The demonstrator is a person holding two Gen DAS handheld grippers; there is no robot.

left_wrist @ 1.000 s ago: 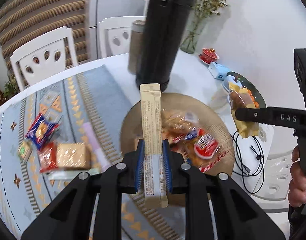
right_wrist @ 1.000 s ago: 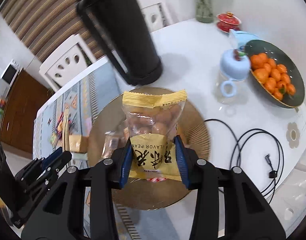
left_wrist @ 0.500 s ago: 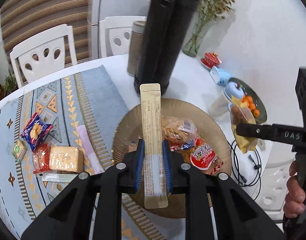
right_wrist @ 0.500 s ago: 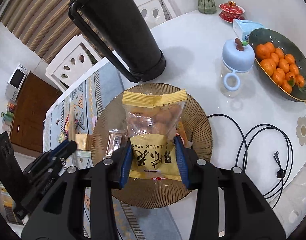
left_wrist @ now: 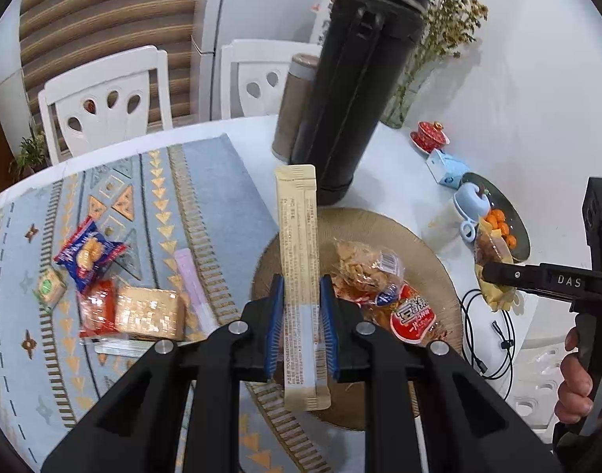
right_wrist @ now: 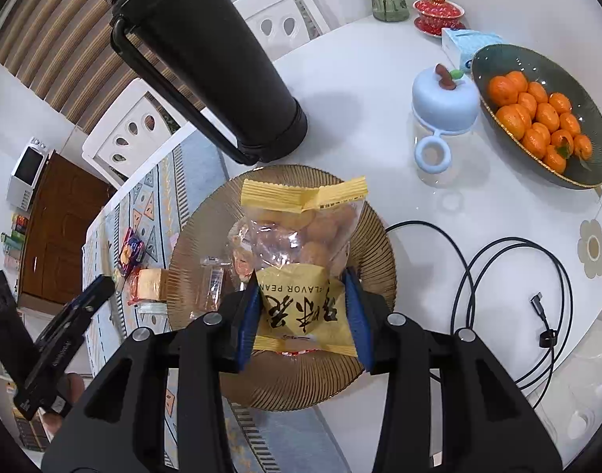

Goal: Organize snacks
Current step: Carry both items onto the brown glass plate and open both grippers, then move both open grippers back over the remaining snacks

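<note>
Here, two snacks are held at once above the woven plate. The left gripper is closed on a long beige stick pack, which is pinched low on its length so that most of it stands forward of the fingers and a short tail hangs behind them. The right gripper is clamped on a yellow peanut bag, gripped across its printed lower half, with the clear, filled part and the crimped top edge ahead of the fingers.

Below and just ahead of the left fingers, a few wrapped snacks are already lying on the plate; out to their left, more packets are spread on the patterned mat. The step in hand is judged to be the setting down of both items on the plate.

It is best done one at a time, so that the two tools are not crossed over the plate. Each pack should be lowered until it is close to the pile before the fingers are parted, since the bag is heavy at its free end and would tumble if dropped from height. The stick pack is best laid flat beside the pile, not propped across it. The tall black flask, standing just beyond the plate, should be given room.
</note>
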